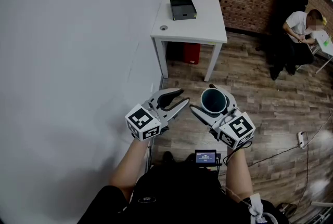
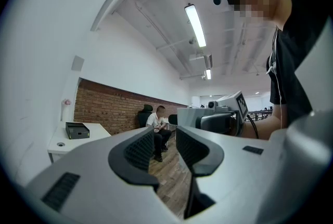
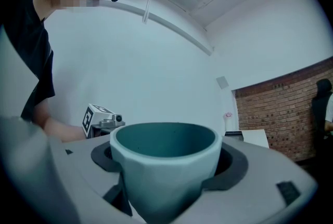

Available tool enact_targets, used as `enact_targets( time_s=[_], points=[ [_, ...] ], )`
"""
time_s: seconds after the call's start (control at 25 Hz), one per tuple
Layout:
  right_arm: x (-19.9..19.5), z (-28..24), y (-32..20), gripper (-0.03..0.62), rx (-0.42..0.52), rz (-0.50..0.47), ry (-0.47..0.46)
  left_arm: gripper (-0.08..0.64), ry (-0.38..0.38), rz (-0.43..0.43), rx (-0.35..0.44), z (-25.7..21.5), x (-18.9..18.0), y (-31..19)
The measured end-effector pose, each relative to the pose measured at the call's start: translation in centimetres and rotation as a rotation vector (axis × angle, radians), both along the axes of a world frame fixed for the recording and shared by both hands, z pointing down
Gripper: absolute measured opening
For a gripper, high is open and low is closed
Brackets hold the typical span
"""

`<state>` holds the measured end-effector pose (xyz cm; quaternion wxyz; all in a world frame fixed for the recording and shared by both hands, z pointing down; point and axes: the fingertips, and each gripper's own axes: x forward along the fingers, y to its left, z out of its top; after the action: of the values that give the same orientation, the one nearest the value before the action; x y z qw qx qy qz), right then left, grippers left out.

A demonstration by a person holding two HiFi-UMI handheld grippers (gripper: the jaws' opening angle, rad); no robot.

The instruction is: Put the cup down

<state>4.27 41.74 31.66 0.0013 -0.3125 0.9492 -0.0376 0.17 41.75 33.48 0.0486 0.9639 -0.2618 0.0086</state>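
Observation:
A teal cup [image 1: 214, 102] with a pale faceted outside sits upright between the jaws of my right gripper [image 1: 210, 98], which is shut on it above the wooden floor. In the right gripper view the cup [image 3: 166, 166] fills the middle, with a dark pad [image 3: 101, 156] against each side. My left gripper [image 1: 184, 96] hangs just left of the cup, apart from it. Its jaws stand narrowly open with nothing between them; in the left gripper view [image 2: 166, 147] only floor shows through the gap.
A white table [image 1: 208, 30] stands ahead against the white wall, carrying a black box [image 1: 182, 8]; a red bin [image 1: 191, 53] sits beneath it. A person [image 1: 299, 30] sits at the far right by the brick wall. A cable and power strip [image 1: 302, 138] lie on the floor.

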Motion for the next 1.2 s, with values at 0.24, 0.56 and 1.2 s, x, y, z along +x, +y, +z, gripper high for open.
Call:
enact_targets(
  time_s=[0.24,0.56,1.2],
  points=[
    [1.2,0.5,-0.6,0.417,-0.008,-0.012,-0.012,0.123,-0.008,-0.017,-0.004,0.4,1.1,-0.6],
    [3.9,1.4,-1.0,0.417,-0.015,-0.035,-0.014,0.123,-0.008,-0.042,-0.009,1.0,3.6,-1.0],
    [6.3,3.0,-4.7,0.417,-0.054,-0.04,-0.014,0.123,-0.012,-0.045,-0.033,2.6,5.9,-4.8]
  ],
)
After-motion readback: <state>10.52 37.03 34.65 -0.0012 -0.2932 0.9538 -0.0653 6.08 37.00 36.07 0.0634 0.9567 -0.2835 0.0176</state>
